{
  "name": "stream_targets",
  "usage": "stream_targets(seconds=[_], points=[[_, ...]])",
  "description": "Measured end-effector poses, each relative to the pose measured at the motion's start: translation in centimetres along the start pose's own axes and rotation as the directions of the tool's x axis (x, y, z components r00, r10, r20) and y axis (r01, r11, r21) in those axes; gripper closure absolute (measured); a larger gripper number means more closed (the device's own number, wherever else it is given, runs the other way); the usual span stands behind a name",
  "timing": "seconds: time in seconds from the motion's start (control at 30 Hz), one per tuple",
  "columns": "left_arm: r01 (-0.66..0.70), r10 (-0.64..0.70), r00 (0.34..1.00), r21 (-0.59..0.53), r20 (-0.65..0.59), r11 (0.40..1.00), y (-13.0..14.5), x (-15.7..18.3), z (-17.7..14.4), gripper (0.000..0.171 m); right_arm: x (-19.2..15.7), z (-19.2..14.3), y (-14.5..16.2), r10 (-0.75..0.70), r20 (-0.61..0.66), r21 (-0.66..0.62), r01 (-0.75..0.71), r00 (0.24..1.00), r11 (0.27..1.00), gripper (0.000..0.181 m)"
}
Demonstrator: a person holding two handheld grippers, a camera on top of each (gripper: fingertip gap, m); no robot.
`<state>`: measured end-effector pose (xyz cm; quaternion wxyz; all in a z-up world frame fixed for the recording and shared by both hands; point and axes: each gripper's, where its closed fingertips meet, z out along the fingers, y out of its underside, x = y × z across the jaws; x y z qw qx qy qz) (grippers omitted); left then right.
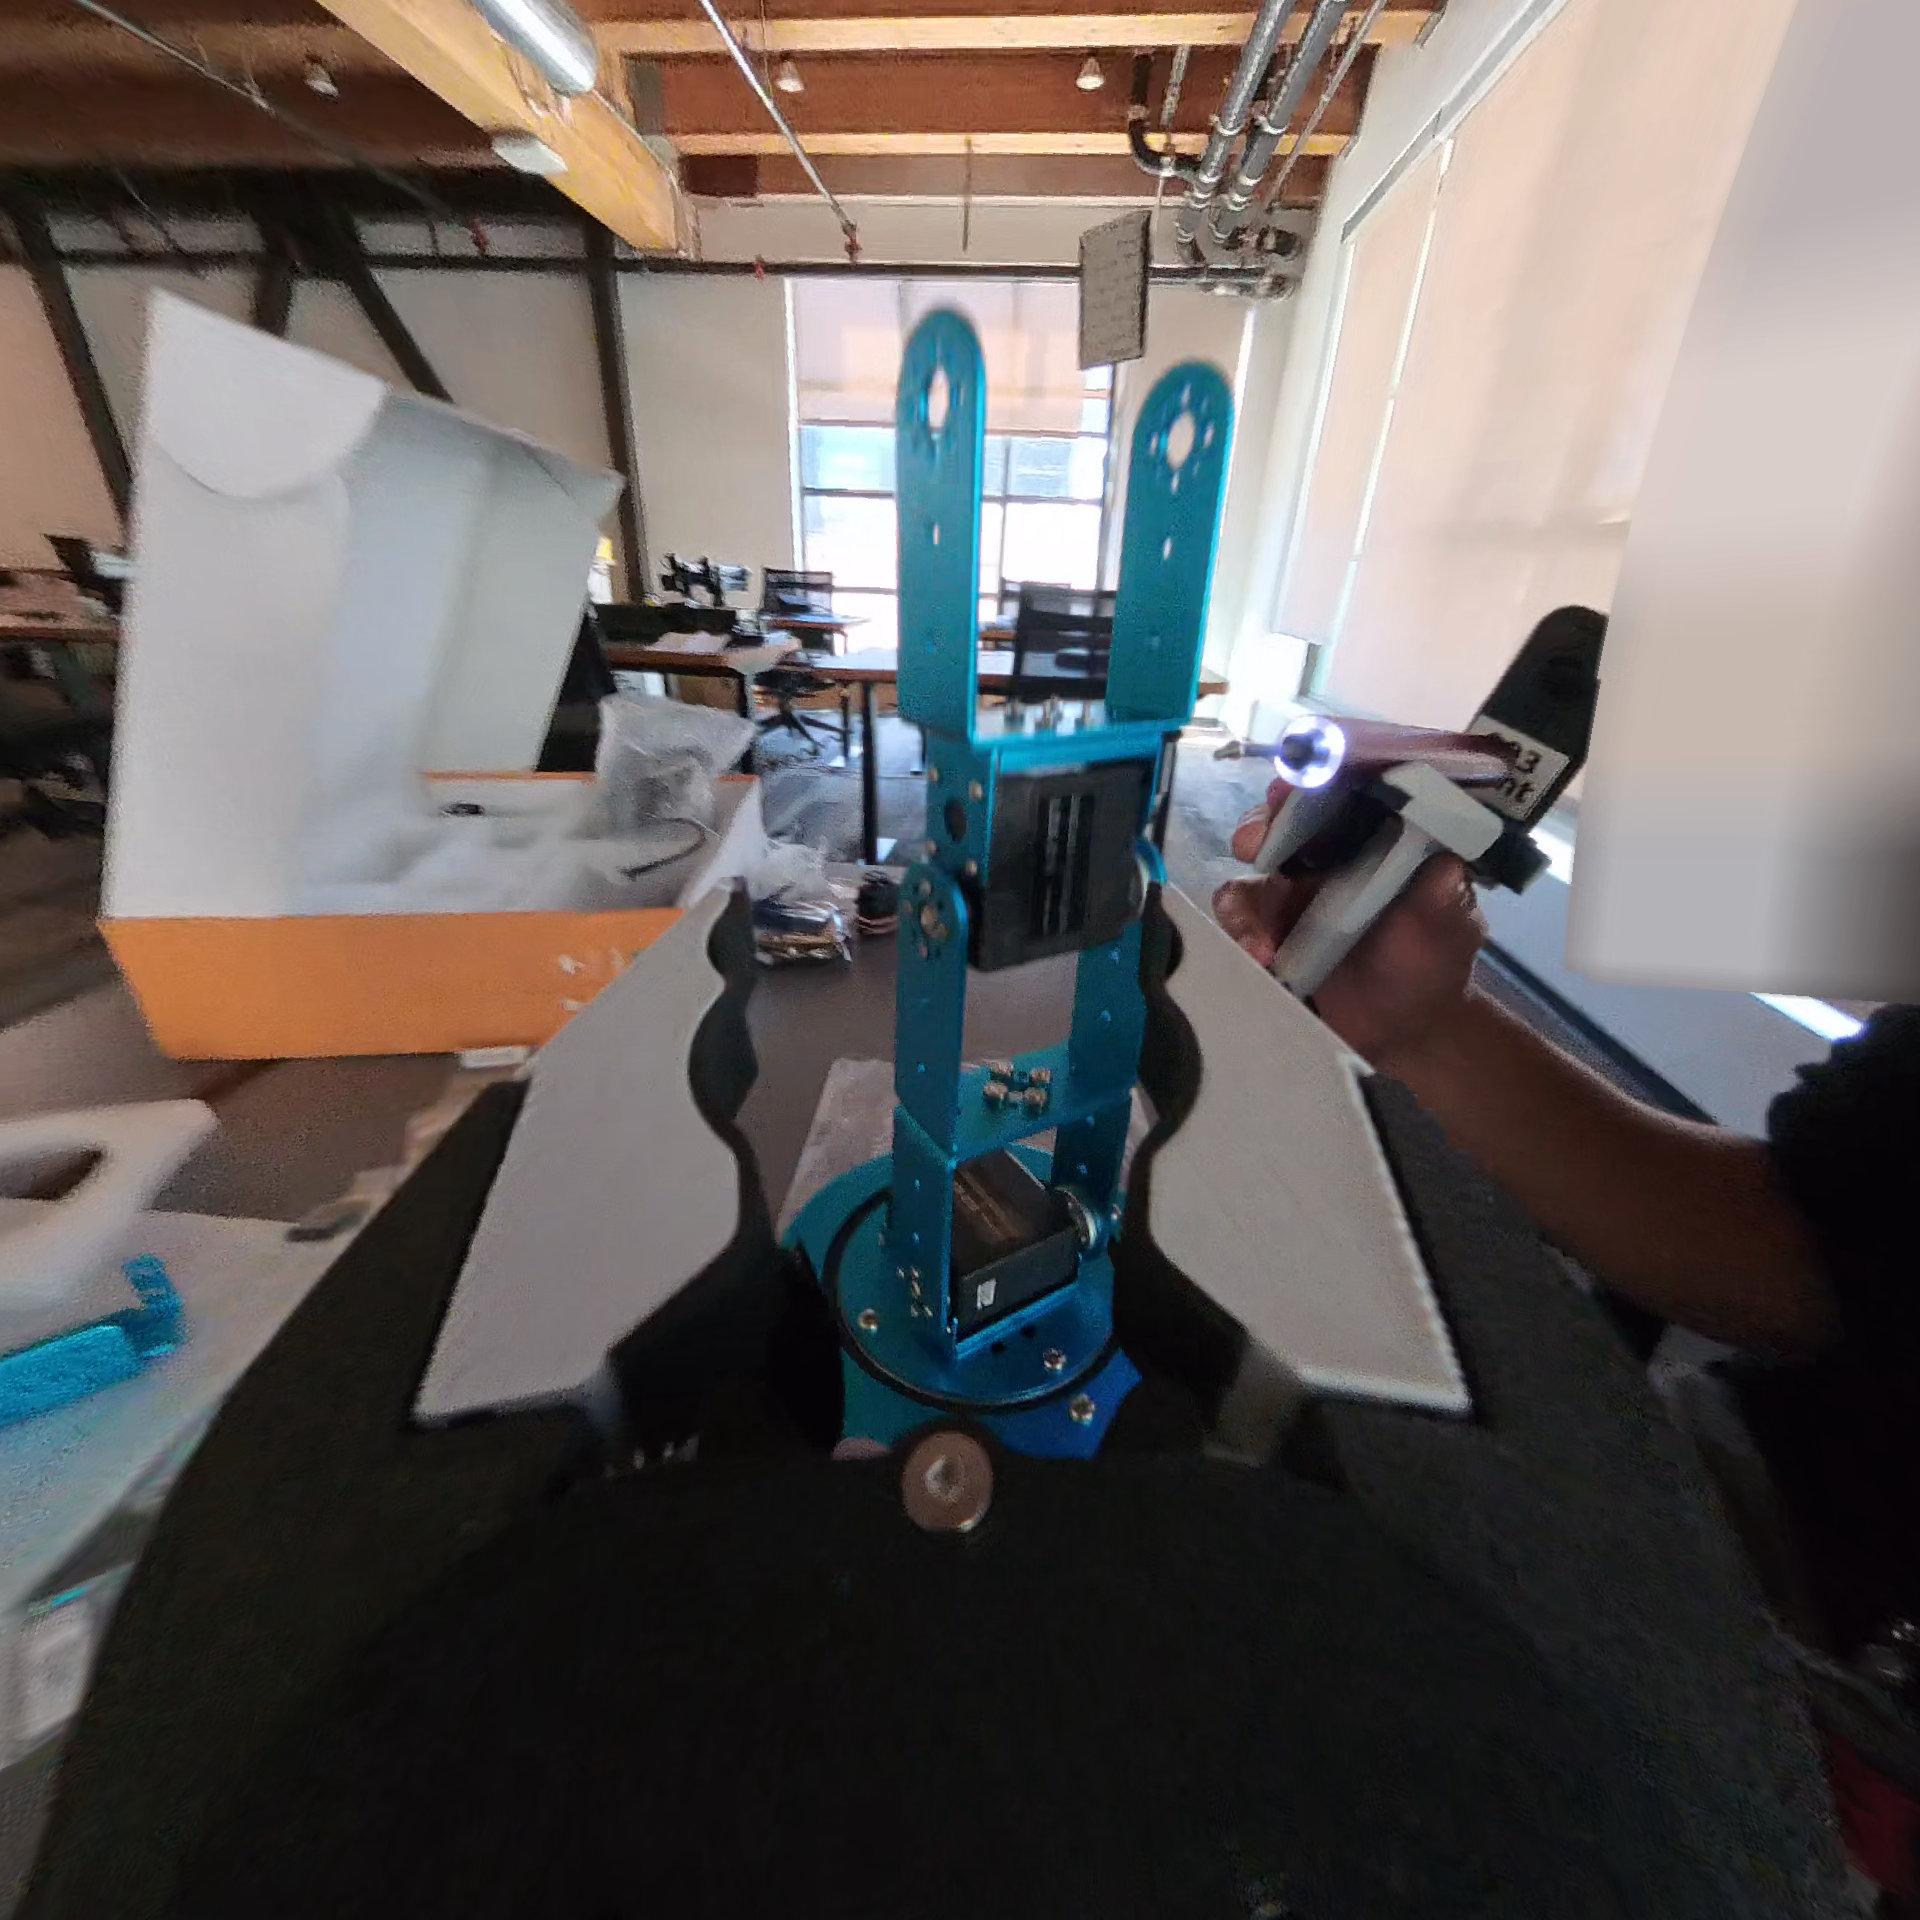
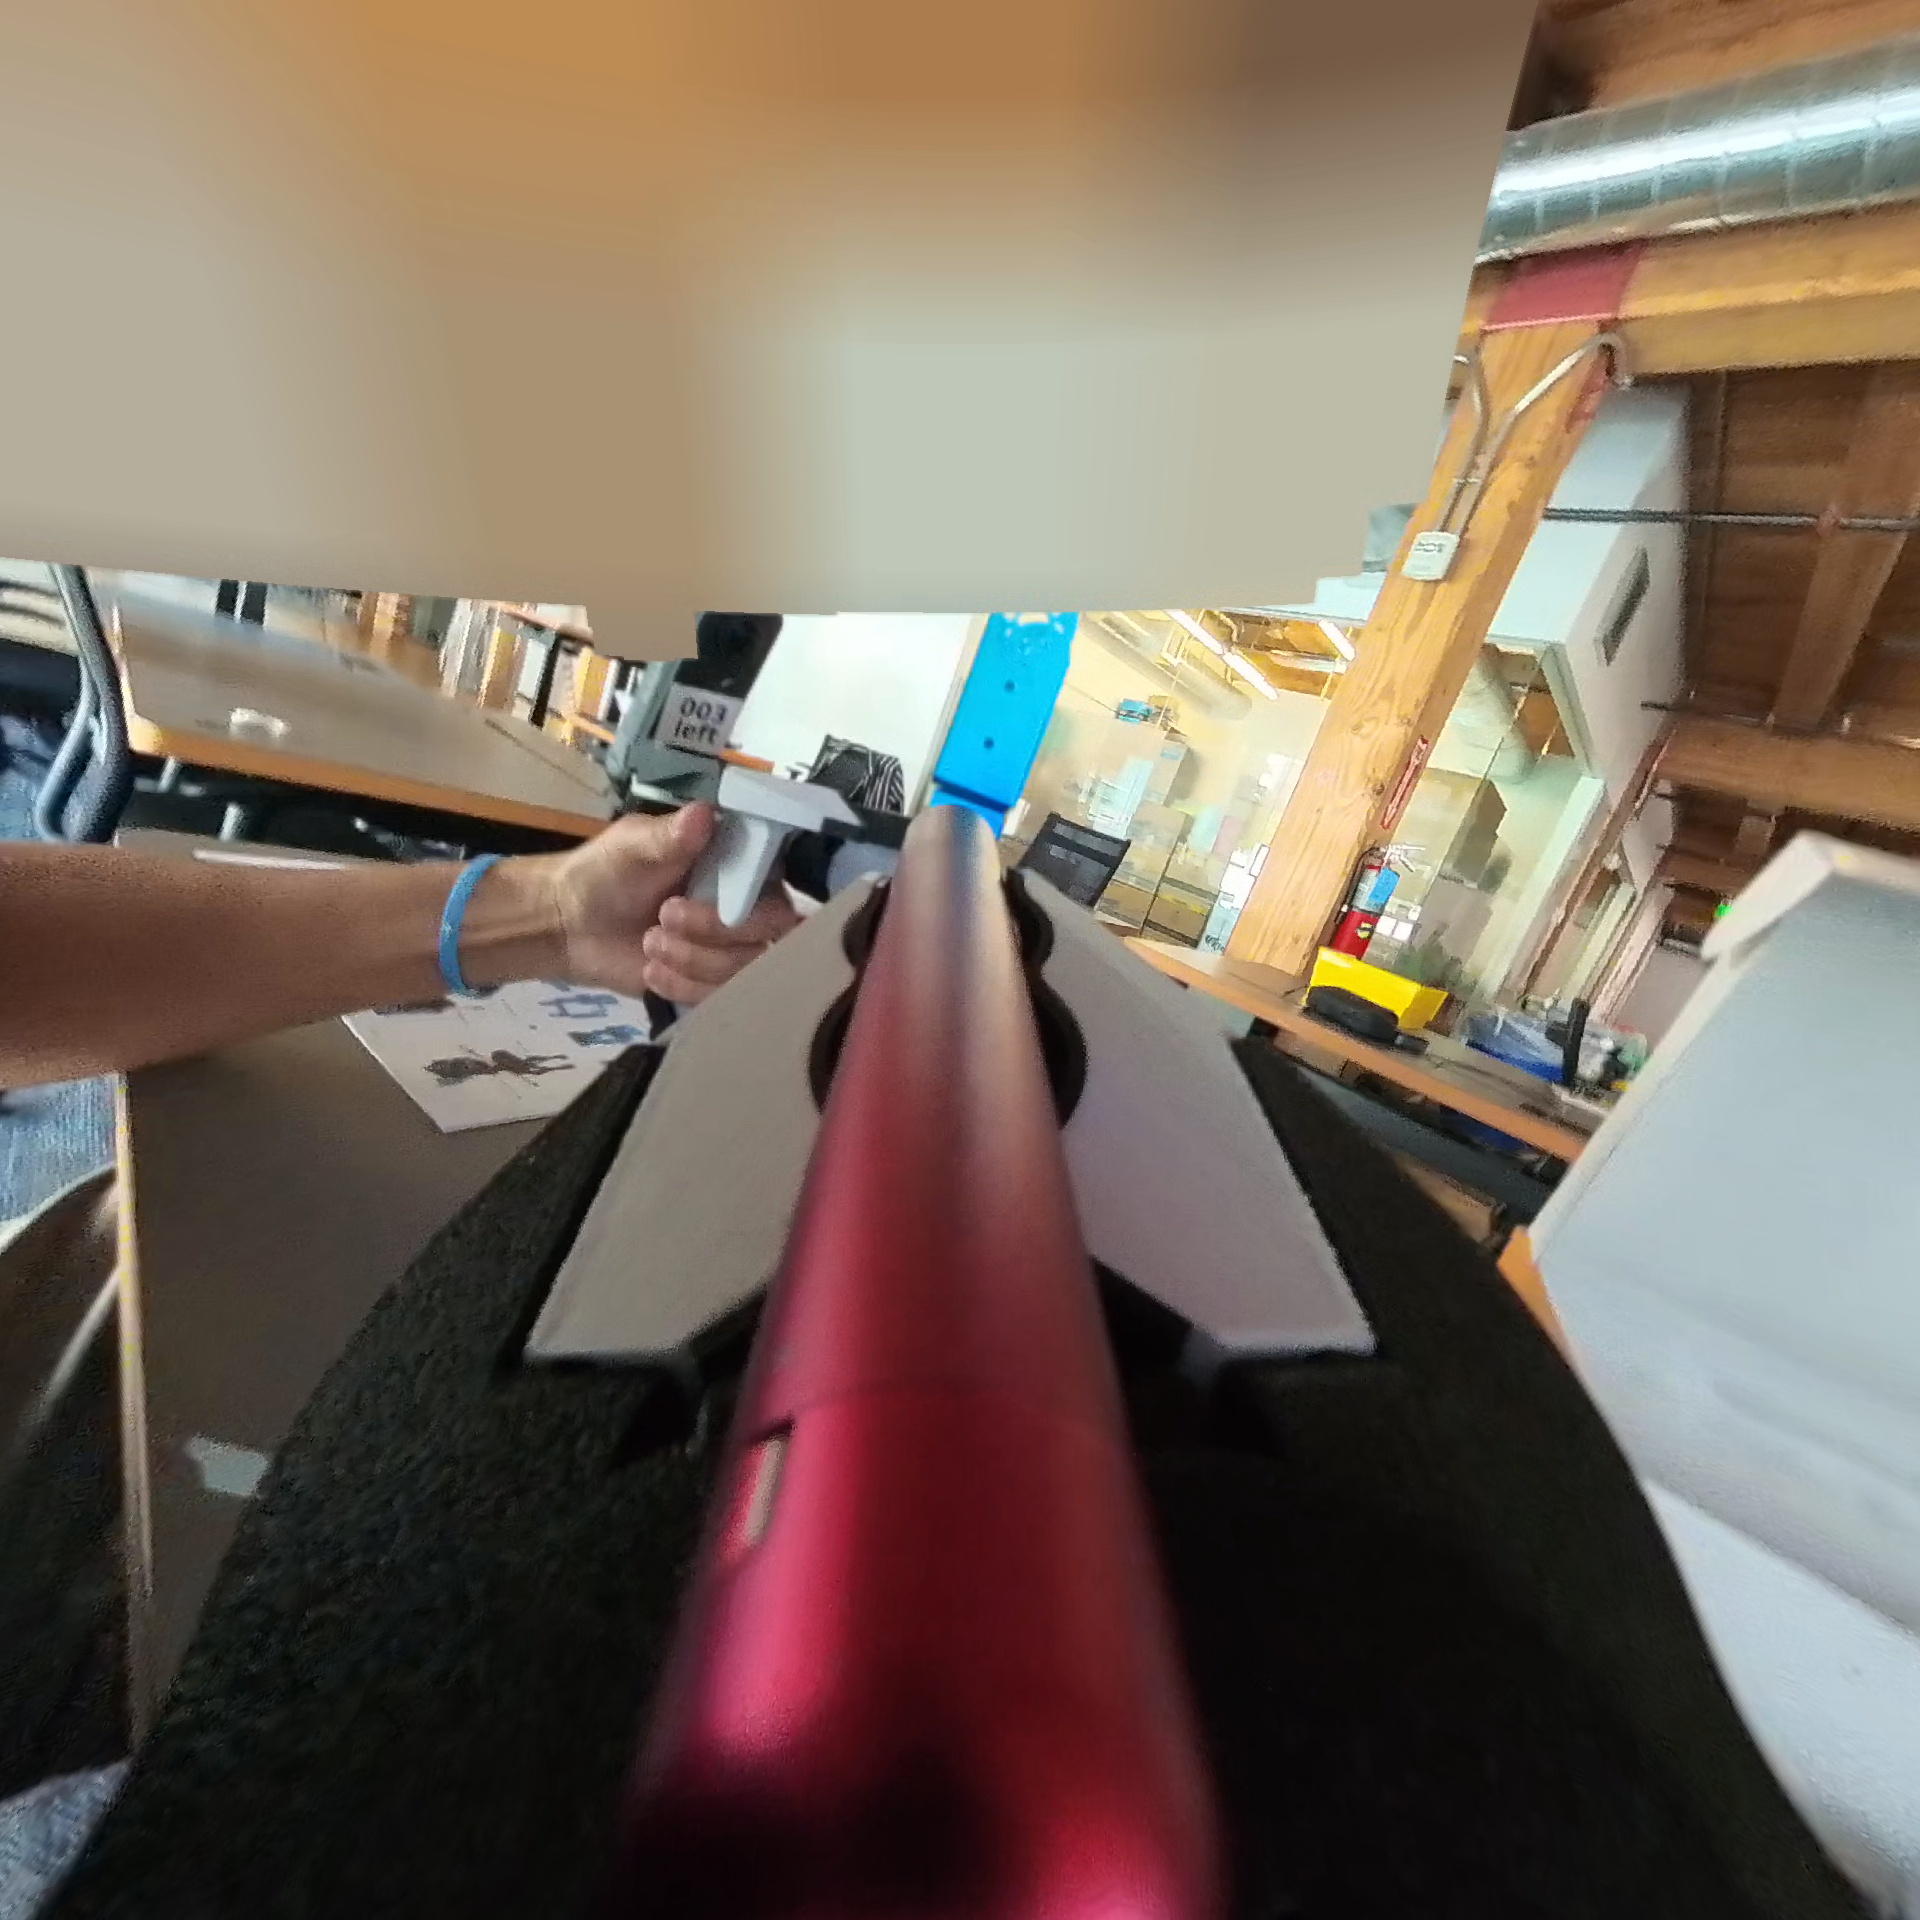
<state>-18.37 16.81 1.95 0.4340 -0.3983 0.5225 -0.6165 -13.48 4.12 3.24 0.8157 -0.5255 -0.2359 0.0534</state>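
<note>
left wrist view: the left claw is closed about the blue metal bracket arm with black servos, upright over the dark desk. it looks stiff and top-heavy; the lower uprights seem the firm hold. the right claw clamps a slick red metal powered screwdriver, near the bracket's top.
</note>
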Motion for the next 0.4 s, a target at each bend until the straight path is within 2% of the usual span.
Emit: stream_targets(seconds=[0.13,0.23,0.4], points=[[0.042,-0.042,0.999,0.020,-0.026,0.999,2.2,-0.1,0.5,0.098,-0.3,-0.2,2.0,0.089,-0.094,0.024,-0.087,0.992,0.996,0.161],[0.000,0.000,1.000,-0.019,-0.019,1.000,3.6,0.1,0.9,0.103,-0.7,0.4,2.9,0.108,-0.115,0.047,-0.103,0.988,0.994,0.160],[0.043,-0.042,0.999,0.067,-0.011,0.997,2.0,-0.1,0.5,0.104,-1.3,0.6,3.4,0.133,-0.075,0.084,-0.126,0.988,0.988,0.161]])
